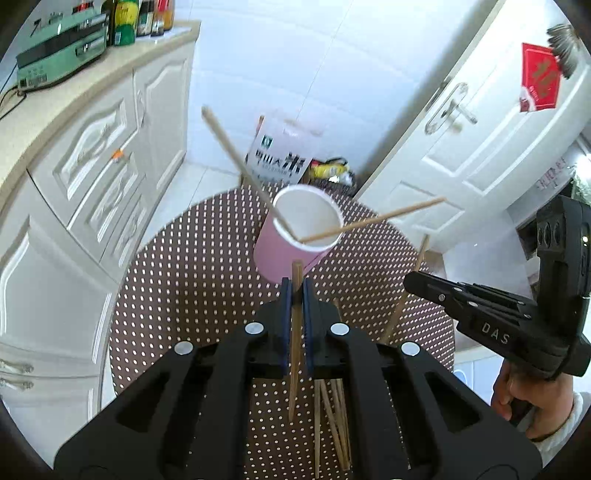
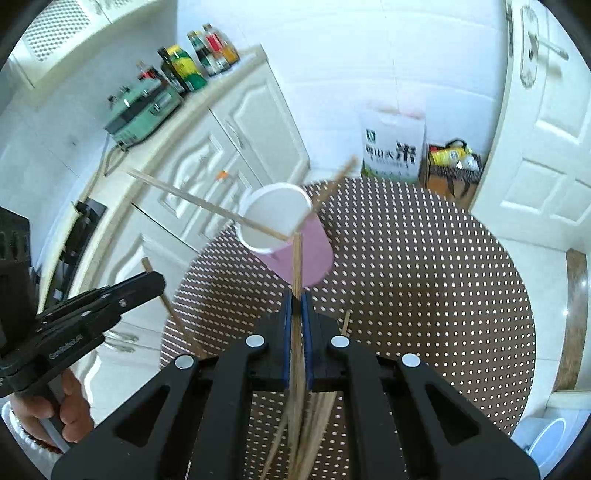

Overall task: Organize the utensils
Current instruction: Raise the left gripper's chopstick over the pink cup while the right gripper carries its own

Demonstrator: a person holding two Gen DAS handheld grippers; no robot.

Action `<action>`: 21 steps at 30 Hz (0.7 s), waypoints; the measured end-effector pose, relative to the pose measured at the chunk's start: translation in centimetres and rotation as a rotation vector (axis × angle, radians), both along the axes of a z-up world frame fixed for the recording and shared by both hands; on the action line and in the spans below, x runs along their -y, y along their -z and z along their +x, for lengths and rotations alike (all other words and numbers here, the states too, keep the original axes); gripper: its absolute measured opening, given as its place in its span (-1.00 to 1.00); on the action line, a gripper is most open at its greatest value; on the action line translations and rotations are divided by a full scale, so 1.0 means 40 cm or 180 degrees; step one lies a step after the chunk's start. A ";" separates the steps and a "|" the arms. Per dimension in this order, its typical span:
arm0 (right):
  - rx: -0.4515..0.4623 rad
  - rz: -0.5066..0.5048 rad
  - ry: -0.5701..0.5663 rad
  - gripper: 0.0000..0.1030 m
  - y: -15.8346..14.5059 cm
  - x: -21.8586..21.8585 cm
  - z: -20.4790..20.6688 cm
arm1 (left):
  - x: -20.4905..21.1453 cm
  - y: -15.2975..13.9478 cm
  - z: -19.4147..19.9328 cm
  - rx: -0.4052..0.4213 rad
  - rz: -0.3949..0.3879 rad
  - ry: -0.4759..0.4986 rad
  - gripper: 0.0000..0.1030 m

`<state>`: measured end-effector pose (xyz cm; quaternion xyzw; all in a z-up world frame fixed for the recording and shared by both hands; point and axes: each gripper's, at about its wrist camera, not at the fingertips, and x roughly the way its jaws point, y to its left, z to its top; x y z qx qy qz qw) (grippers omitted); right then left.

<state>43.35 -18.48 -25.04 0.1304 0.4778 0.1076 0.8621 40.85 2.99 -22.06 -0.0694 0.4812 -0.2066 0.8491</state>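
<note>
A pink paper cup (image 1: 284,251) with a white inside stands on the round dotted table (image 1: 192,280) and holds two wooden chopsticks (image 1: 236,166) that lean outward. My left gripper (image 1: 296,286) is shut on one wooden chopstick (image 1: 295,354), held upright just in front of the cup. My right gripper (image 2: 296,295) is shut on another wooden chopstick (image 2: 297,266), its tip near the cup (image 2: 299,254) rim. Several loose chopsticks (image 1: 332,417) lie on the table below the grippers. Each gripper shows in the other's view, the right one (image 1: 410,280) and the left one (image 2: 159,277).
White cabinets (image 1: 92,177) with a countertop holding a green appliance (image 1: 59,55) and bottles (image 1: 125,22) stand to the left. A white door (image 1: 480,122) is at the right. A rice bag (image 1: 277,151) and a box sit on the floor behind the table.
</note>
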 end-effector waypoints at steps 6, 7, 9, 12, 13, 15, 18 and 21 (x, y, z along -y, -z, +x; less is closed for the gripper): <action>0.0253 -0.0033 -0.0007 -0.92 -0.080 -0.023 -0.041 | -0.004 -0.061 -0.011 0.0203 -0.0101 0.0053 -0.88; 0.0298 -0.0035 -0.0005 -0.92 -0.094 -0.025 -0.045 | -0.005 -0.073 -0.013 0.0235 -0.0124 0.0065 -0.88; 0.0393 -0.0050 -0.0007 -0.92 -0.122 -0.028 -0.051 | -0.007 -0.098 -0.015 0.0302 -0.0172 0.0082 -0.88; 0.0534 -0.0104 -0.0008 -0.92 -0.166 -0.036 -0.061 | -0.010 -0.127 -0.014 0.0392 -0.0227 0.0086 -0.88; 0.0578 -0.0110 -0.0004 -0.92 -0.177 -0.038 -0.061 | -0.012 -0.140 -0.011 0.0427 -0.0263 0.0086 -0.88; 0.0698 -0.0126 0.0007 -0.92 -0.207 -0.039 -0.061 | -0.015 -0.162 -0.005 0.0498 -0.0328 0.0073 -0.88; 0.0838 -0.0205 0.0004 -0.92 -0.242 -0.038 -0.049 | -0.010 -0.194 0.006 0.0619 -0.0373 0.0060 -0.88; 0.0944 -0.0219 -0.0002 -0.92 -0.270 -0.034 -0.033 | -0.011 -0.225 0.023 0.0732 -0.0420 0.0038 -0.88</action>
